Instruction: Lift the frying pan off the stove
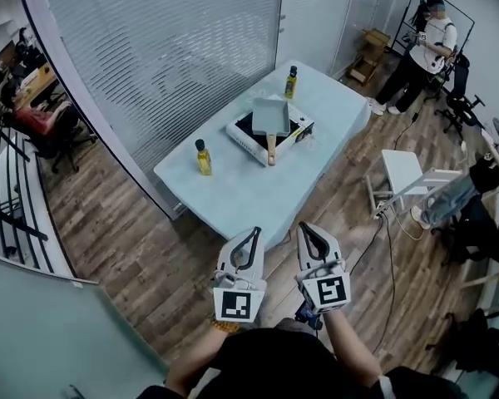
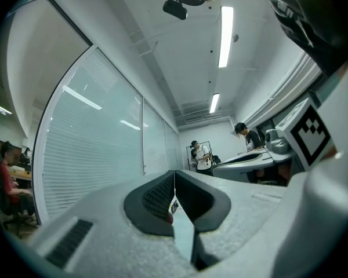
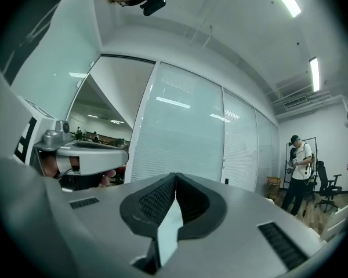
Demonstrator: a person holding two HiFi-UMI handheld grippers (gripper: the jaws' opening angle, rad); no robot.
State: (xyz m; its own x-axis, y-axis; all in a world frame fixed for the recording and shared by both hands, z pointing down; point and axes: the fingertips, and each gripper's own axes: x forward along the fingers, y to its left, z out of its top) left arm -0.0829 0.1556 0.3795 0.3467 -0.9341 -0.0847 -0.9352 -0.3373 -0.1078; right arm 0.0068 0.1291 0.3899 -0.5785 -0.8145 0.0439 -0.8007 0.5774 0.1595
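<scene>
A square grey frying pan with a wooden handle sits on a white portable stove on the pale blue table, seen in the head view. Both grippers hang well short of the table's near edge, over the wooden floor. My left gripper is shut with nothing in it, and so is my right gripper. In the left gripper view the left gripper shows its jaws pressed together. The right gripper view shows the same for the right gripper. The two point level, side by side.
A yellow bottle stands at the table's left corner and another bottle at its far side. A glass partition runs along the left. A white stool and cables lie right of the table. A person stands far right.
</scene>
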